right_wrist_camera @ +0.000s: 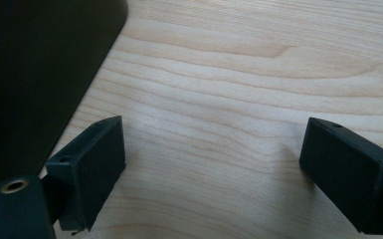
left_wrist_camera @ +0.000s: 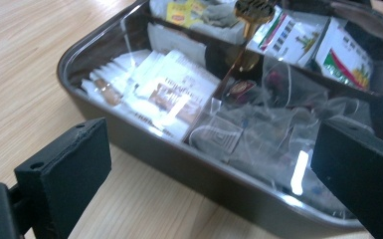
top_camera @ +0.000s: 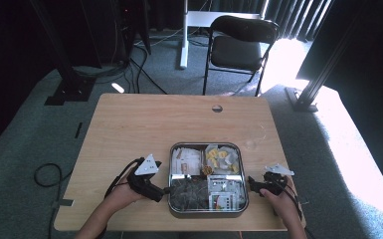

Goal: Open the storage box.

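A dark metal box [top_camera: 170,172] with a clear lid stands near the table's front edge. It holds compartments of tea bags and sachets [left_wrist_camera: 176,92], and a gold knob [left_wrist_camera: 252,10] sits on the lid. My left gripper [top_camera: 160,191] is open at the box's left wall; in the left gripper view the box wall [left_wrist_camera: 144,142] lies just beyond my left gripper [left_wrist_camera: 211,174], untouched. My right gripper [top_camera: 251,184] is open at the box's right side. In the right gripper view my right gripper [right_wrist_camera: 214,159] stands over bare wood, with the box's dark side [right_wrist_camera: 30,74] at upper left.
The wooden table [top_camera: 144,124] is bare behind the box, with a cable hole [top_camera: 217,108] near its far edge. A black chair [top_camera: 241,42] stands on the floor beyond it. A cable [top_camera: 47,174] loops on the floor at the left.
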Tool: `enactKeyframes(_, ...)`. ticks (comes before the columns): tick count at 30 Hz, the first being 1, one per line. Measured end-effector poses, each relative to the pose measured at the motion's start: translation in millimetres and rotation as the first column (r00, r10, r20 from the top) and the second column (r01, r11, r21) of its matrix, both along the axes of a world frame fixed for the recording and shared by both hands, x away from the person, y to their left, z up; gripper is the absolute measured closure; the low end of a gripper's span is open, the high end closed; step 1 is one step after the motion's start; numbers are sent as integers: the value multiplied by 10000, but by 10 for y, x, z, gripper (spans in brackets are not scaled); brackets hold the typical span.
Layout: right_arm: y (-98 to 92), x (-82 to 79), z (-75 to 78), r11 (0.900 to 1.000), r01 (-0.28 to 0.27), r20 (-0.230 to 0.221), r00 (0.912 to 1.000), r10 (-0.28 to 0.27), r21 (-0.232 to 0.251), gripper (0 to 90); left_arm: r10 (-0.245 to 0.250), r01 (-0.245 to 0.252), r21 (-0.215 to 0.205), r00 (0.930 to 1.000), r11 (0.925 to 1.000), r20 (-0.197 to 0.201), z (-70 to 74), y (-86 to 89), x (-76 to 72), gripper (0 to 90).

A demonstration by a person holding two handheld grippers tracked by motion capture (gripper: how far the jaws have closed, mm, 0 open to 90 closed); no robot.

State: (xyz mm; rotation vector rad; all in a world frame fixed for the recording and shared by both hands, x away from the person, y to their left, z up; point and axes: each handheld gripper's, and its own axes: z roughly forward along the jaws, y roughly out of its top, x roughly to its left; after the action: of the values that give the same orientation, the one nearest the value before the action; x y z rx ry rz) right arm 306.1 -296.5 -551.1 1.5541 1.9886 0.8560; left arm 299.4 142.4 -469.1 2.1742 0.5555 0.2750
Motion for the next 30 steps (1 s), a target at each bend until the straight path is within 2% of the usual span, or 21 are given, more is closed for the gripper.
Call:
enactKeyframes(12,0,0,0,10000,2,-1,10000,-2,3,102,-385,386,-207,9992,9990,55,50,-224,50,26)
enactKeyframes(21,0,0,0,10000,-1,-2,10000,1,2,102,-697,697,-74,9976,9975,-8,30,-392,84,25)
enactKeyframes(25,0,0,0,10000,1,-1,10000,-1,2,102,-799,799,-140,9968,9967,-46,40,-465,118,26)
enactKeyframes(28,0,0,0,10000,0,0,10000,0,1,102,-861,862,-11,9961,9963,197,53,-520,132,25)
enactKeyframes(30,0,0,0,10000,-1,2,10000,1,1,102,-930,933,-187,9955,9955,156,66,-552,144,25)
